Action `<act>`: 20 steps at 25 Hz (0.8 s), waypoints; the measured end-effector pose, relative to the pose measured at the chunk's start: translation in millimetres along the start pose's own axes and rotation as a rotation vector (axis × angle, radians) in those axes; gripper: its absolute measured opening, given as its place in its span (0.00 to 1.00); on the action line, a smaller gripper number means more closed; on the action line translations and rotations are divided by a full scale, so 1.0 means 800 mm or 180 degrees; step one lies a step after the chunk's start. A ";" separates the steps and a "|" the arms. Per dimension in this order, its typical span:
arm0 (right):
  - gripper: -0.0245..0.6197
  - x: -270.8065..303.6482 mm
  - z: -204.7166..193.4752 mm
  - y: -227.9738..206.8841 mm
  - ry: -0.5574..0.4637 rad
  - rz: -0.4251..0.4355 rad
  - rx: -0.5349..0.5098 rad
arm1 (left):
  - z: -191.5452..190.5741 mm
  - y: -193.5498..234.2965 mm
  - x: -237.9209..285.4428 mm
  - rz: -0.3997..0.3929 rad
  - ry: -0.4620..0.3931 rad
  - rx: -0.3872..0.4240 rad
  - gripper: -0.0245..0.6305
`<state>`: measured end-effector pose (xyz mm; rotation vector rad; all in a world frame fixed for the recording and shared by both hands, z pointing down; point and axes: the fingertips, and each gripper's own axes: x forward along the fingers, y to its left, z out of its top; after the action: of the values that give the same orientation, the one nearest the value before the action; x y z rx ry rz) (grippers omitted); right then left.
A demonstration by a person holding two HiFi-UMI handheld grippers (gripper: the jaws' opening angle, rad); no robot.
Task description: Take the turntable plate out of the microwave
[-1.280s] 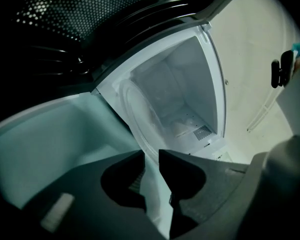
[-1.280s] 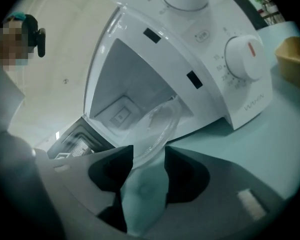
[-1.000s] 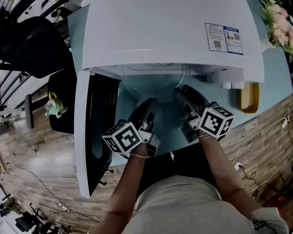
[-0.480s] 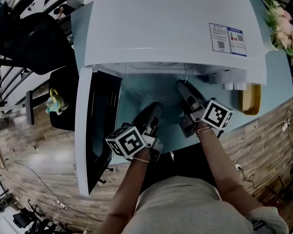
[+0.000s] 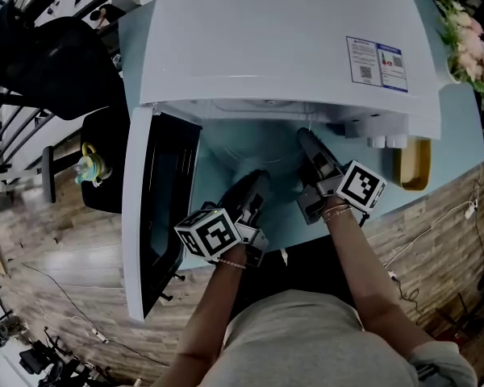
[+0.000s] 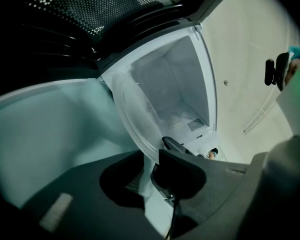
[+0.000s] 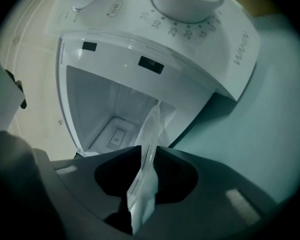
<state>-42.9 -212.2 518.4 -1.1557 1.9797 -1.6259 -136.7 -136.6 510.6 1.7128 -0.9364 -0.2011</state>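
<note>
Microwave [image 5: 274,39] on a teal table [image 5: 460,127], with the door [image 5: 157,216] swung fully open to the left. The glass turntable plate [image 7: 149,134] is held at the mouth of the cavity, and its rim is gripped from two sides. The left gripper [image 6: 146,171] is closed on the near-left rim, and the right gripper [image 7: 144,184] is clamped on the right rim, which is seen edge-on between its pads. The step in hand is judged to be withdrawal. A level, even pull toward the body is called for next, so that the plate is kept clear of the cavity frame.
</note>
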 end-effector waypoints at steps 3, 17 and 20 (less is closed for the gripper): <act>0.19 -0.004 -0.001 0.000 0.0005 0.0030 0.0077 | -0.002 -0.001 0.000 -0.0028 0.0005 0.0005 0.18; 0.18 -0.013 0.002 0.001 0.0060 -0.0043 0.0199 | 0.022 0.004 -0.004 -0.0227 -0.0430 -0.0244 0.34; 0.18 -0.020 0.000 -0.001 0.0091 -0.0009 0.0230 | 0.034 0.008 -0.002 -0.0190 -0.0556 -0.0285 0.35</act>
<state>-33.0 -200.5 515.3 -1.1151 1.9207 -1.7099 -155.9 -156.1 506.1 1.6608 -0.9891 -0.4319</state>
